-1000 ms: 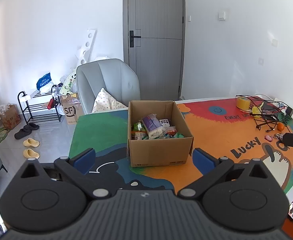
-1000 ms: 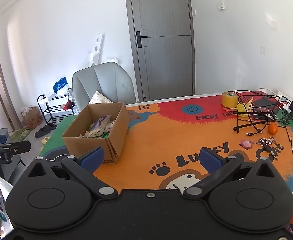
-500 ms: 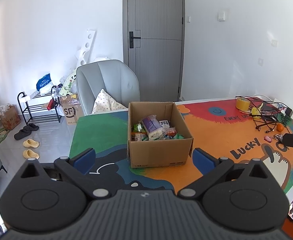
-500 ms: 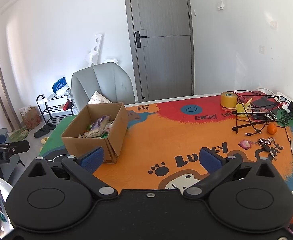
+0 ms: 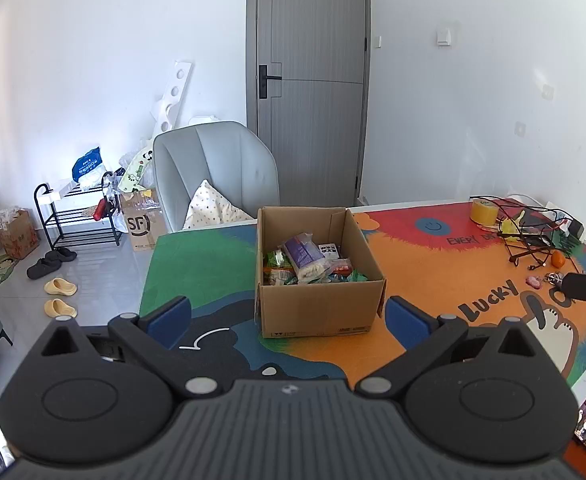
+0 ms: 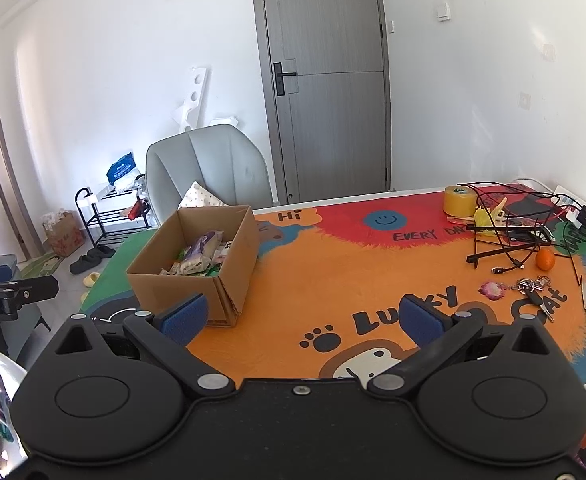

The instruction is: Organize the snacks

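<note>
On the colourful table mat (image 5: 433,264), toward its left part, stands an open cardboard box (image 5: 319,308) with the snacks (image 5: 305,262) inside: a purple-and-white packet lies on top of green and red wrappers. In the left wrist view the box is at 12 o'clock, straight ahead of the left gripper (image 5: 289,318), whose blue fingers (image 5: 171,318) are spread wide and hold nothing. In the right wrist view the box (image 6: 197,268) is at about 10 o'clock from the right gripper (image 6: 305,318), also spread wide and empty, above the orange part of the mat. At 2 o'clock there lie a yellow tape roll (image 6: 459,200), black cables (image 6: 505,240), an orange fruit (image 6: 545,259) and keys (image 6: 533,286). Behind the table stands a grey chair (image 5: 213,172) with a dotted pillow (image 5: 211,210).
</note>
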`<action>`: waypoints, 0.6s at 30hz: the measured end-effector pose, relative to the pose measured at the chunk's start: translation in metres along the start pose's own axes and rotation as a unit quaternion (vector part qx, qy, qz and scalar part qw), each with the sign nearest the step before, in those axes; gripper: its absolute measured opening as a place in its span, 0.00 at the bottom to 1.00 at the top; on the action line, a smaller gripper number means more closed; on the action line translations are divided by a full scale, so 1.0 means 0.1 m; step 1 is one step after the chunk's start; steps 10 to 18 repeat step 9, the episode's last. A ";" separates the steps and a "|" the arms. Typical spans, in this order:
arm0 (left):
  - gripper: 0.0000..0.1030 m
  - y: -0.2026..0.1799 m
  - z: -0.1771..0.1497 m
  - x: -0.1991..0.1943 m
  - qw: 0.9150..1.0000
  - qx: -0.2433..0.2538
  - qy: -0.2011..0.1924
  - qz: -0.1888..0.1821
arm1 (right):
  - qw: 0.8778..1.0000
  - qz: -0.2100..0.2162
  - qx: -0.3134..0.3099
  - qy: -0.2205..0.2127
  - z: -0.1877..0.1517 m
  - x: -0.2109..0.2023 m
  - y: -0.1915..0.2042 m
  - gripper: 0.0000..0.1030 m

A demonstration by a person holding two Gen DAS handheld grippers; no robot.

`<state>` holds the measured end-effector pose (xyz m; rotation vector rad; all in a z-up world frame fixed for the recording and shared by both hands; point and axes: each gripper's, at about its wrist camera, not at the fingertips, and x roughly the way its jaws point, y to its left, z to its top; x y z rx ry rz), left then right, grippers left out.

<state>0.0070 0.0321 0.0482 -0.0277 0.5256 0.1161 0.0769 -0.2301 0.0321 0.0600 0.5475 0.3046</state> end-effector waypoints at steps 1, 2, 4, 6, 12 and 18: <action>1.00 0.00 0.00 0.00 1.000 -0.001 0.000 -0.001 | 1.000 0.000 -0.001 0.000 0.00 0.00 0.00 1.00; 1.00 0.00 0.00 0.00 1.000 -0.002 0.000 -0.002 | 1.000 0.000 -0.001 0.000 0.00 0.00 0.00 1.00; 1.00 0.00 0.00 0.01 1.000 0.000 0.000 -0.002 | 1.000 -0.001 -0.001 0.000 0.00 0.00 0.01 1.00; 1.00 -0.01 -0.01 0.01 1.000 0.001 0.000 -0.003 | 1.000 -0.001 0.000 0.001 0.00 0.00 0.00 1.00; 1.00 -0.01 -0.01 0.01 1.000 0.001 0.001 -0.003 | 1.000 -0.001 -0.001 0.001 0.00 0.00 0.01 1.00; 1.00 -0.01 -0.01 0.01 1.000 0.001 0.001 -0.003 | 1.000 -0.001 -0.001 0.001 0.00 0.00 0.01 1.00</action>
